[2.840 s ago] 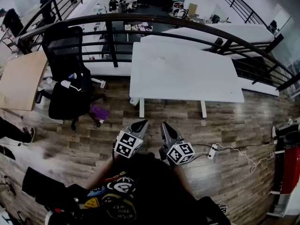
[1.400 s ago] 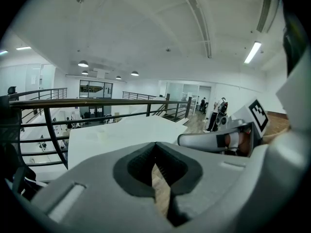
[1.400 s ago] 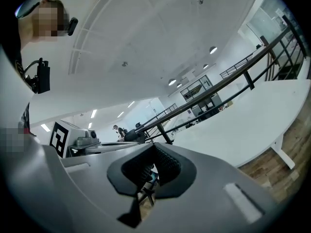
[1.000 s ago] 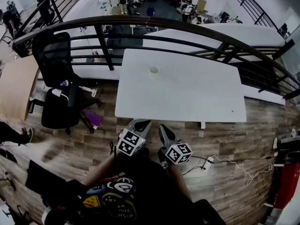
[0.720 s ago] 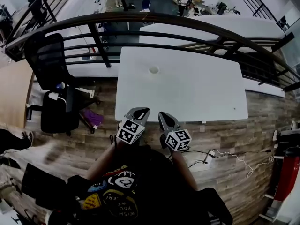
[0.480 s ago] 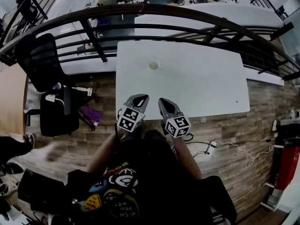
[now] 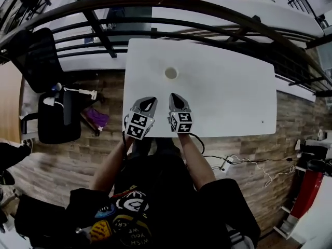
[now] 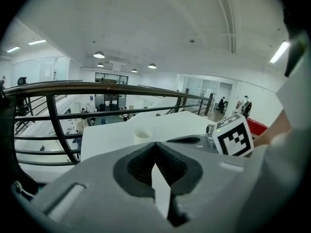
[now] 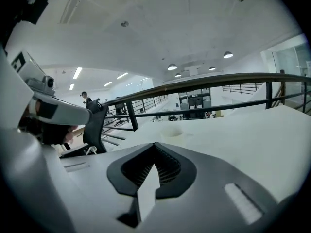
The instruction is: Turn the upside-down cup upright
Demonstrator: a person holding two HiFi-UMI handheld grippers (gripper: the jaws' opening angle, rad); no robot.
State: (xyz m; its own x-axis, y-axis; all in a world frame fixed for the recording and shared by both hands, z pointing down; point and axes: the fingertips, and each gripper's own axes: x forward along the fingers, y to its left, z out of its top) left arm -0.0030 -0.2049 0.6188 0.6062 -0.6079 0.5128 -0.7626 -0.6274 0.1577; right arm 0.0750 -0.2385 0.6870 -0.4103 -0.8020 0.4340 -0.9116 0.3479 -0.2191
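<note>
Nearest, over the tabletop's (image 7: 223,87) near edge and left of its middle, the two tools sit side by side. The left hand-held gripper (image 7: 147,102) has its jaws pressed together with nothing between them, as its own view shows (image 8: 155,144). The right hand-held gripper (image 7: 175,96) is likewise closed and empty (image 9: 154,146). Both point toward the far edge, tilted down at the surface.

Farther on, the cup (image 7: 170,73) stands alone in the left half of the tabletop, about midway between the near and far edges and well apart from both tools. It lies almost straight ahead of the right hand-held gripper, and ahead and to the right of the left one, so the right looks the nearer. Its long axis stands upright on the tabletop.

The cup is small and white on white. The left gripper view shows only a low pale shape (image 8: 142,134), fainter still in the right gripper view (image 9: 171,129), so I cannot tell which end is up. The marker cubes hide the hands.
</note>
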